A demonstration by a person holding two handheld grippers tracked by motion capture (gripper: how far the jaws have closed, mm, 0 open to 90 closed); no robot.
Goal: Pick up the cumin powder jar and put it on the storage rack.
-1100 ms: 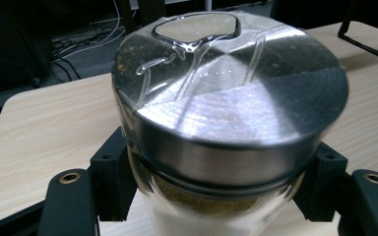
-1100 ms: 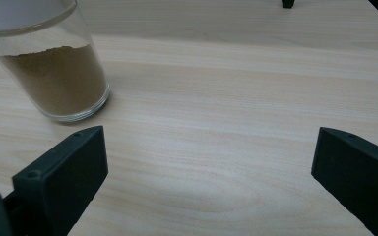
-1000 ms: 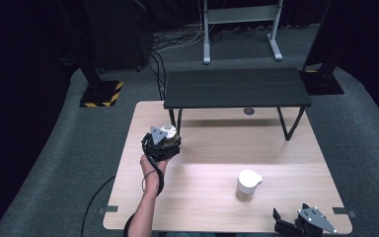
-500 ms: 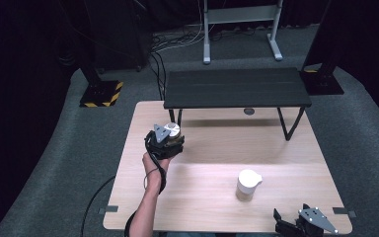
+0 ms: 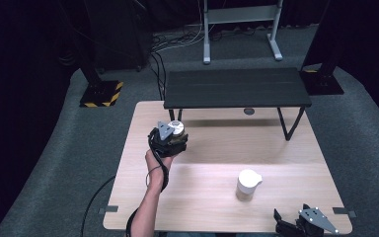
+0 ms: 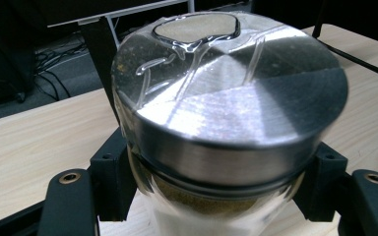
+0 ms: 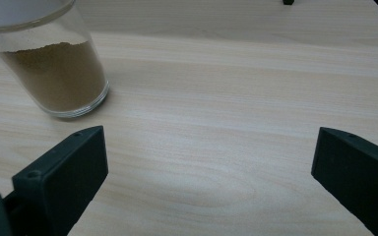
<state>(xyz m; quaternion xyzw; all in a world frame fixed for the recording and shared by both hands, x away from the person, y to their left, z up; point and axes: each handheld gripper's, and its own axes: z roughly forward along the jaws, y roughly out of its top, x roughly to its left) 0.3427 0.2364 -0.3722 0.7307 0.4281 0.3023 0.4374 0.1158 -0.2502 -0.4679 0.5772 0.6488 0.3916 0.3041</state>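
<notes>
Toward ten o'clock on the wooden surface point(image 5: 207, 148), left tongs point(image 5: 170, 140) clamped around a metal-lidded spice jar point(image 6: 226, 113), black low bench point(image 5: 234, 89) just beyond at twelve, glass jar of brown powder point(image 5: 246, 185) at five o'clock, right tongs point(image 5: 306, 224) gaping nearby.

A glass jar point(image 6: 226, 123) with a shiny metal lid, holding brownish powder, stands upright, clamped above the table.
</notes>
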